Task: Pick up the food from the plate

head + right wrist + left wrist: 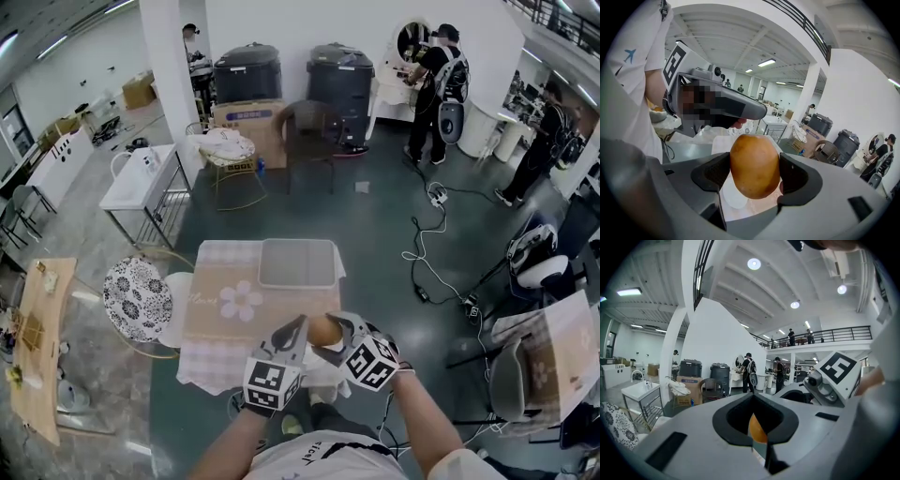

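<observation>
A brown, potato-shaped piece of food (754,165) is clamped between the dark pads of my right gripper (755,172), lifted well above the table. In the head view the food (323,329) sits between the two grippers, over the table's near edge. My left gripper (296,330) points at it from the left, its jaws closed together with nothing held. Through the left gripper (754,399) only a sliver of the orange food (758,430) shows. A white plate (732,198) lies on the pink cloth below the raised food.
The table (220,323) has a pink checked cloth and a grey tray (297,262) at its far side. A floral round chair (137,298) stands left of it. Cables (427,253) trail on the floor to the right. People (436,84) stand far back.
</observation>
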`<state>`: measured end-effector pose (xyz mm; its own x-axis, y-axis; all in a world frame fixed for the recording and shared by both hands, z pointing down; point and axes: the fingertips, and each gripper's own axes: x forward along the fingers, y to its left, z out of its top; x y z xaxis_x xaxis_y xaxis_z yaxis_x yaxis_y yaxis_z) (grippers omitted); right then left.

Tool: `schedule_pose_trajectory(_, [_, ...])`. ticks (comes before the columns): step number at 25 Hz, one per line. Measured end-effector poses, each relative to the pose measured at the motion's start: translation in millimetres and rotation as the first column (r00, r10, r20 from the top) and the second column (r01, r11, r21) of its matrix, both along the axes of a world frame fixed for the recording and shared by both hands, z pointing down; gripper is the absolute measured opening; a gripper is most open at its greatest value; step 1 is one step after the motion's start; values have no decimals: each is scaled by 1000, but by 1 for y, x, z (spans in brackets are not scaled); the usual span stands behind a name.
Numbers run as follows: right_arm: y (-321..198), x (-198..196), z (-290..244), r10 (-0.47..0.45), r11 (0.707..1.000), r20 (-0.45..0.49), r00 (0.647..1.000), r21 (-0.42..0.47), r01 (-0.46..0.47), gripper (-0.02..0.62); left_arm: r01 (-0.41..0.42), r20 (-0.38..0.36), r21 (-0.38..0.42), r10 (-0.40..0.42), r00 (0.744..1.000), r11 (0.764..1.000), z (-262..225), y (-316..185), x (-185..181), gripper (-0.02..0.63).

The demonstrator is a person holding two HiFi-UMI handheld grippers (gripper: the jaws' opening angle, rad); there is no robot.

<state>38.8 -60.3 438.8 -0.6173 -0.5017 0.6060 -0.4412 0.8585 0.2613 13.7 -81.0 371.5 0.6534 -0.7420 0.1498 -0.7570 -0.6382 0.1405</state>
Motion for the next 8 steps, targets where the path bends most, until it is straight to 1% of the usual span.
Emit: schedule_pose_trajectory(8, [-1,2,1,-11,1000,-6,1000,0,11,310,-7,2,0,7,1000,1000,2,-1,7,6])
